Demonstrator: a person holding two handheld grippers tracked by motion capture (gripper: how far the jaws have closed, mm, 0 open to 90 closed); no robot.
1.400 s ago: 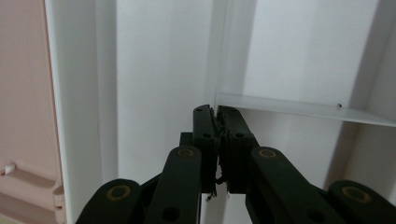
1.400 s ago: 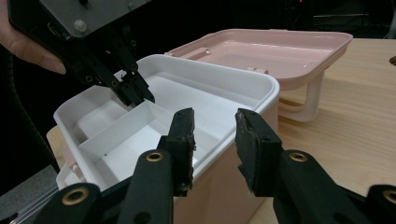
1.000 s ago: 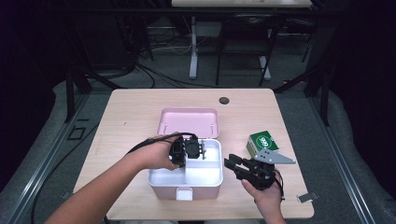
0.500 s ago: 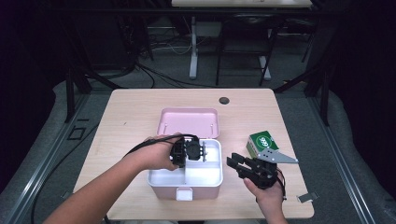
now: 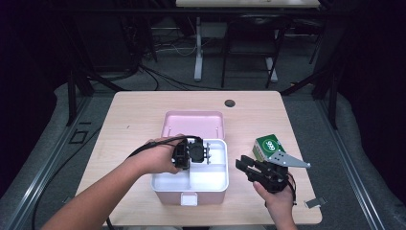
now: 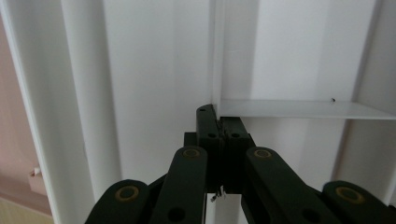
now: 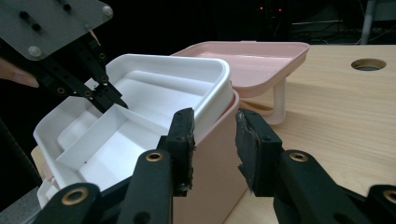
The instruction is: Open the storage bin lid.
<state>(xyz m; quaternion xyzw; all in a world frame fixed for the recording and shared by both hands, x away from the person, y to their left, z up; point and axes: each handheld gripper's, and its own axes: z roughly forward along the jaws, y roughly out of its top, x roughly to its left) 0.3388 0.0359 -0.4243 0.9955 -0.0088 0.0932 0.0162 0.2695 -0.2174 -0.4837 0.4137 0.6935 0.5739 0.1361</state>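
The white plastic divided tray (image 5: pixel 210 175), tilted in the pink rectangular lunch box (image 5: pixel 191 198), seemingly has its divider pinched by the closing left gripper (image 5: pixel 207 151); the right gripper (image 5: pixel 245 165) waits partly open, holding nothing.

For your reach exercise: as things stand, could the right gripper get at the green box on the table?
Probably yes: the green box lies just beyond the right gripper, with bare table around it, though the jaws point toward the pink case.

left claw (image 6: pixel 219 128): jaws just closed, tips together | right claw (image 5: pixel 249 168): jaws parted, held level
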